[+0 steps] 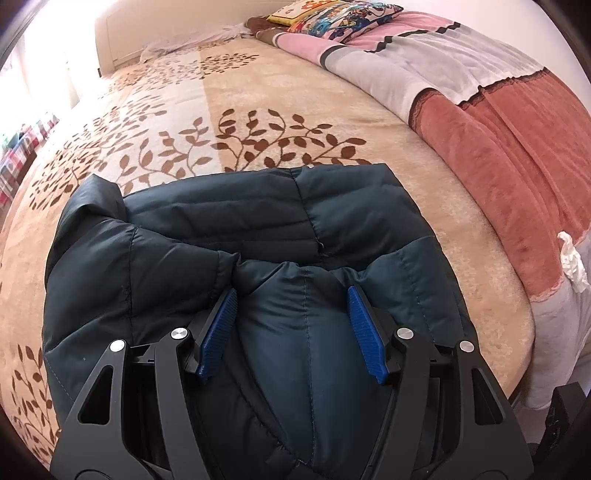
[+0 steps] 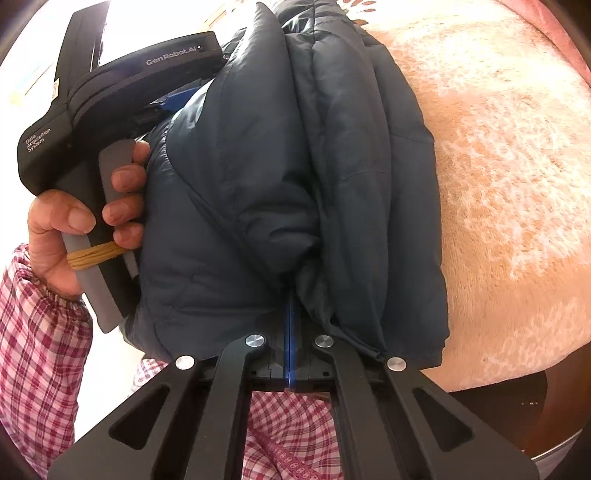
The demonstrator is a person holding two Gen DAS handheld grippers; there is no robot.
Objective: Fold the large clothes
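A dark navy quilted puffer jacket lies bunched and partly folded on the beige bed cover with brown leaf print. My left gripper is open, its blue pads astride a puffy fold of the jacket at its near edge. In the right wrist view the jacket hangs in thick folds over the bed edge. My right gripper is shut on a fold of it, blue pads pressed together. The left gripper's black body, held by a hand, shows at the jacket's far side.
A pink, grey and rust blanket lies along the bed's right side, with patterned pillows at the head. A white tissue sits by the blanket's edge. The person's red checked shirt is right below my right gripper.
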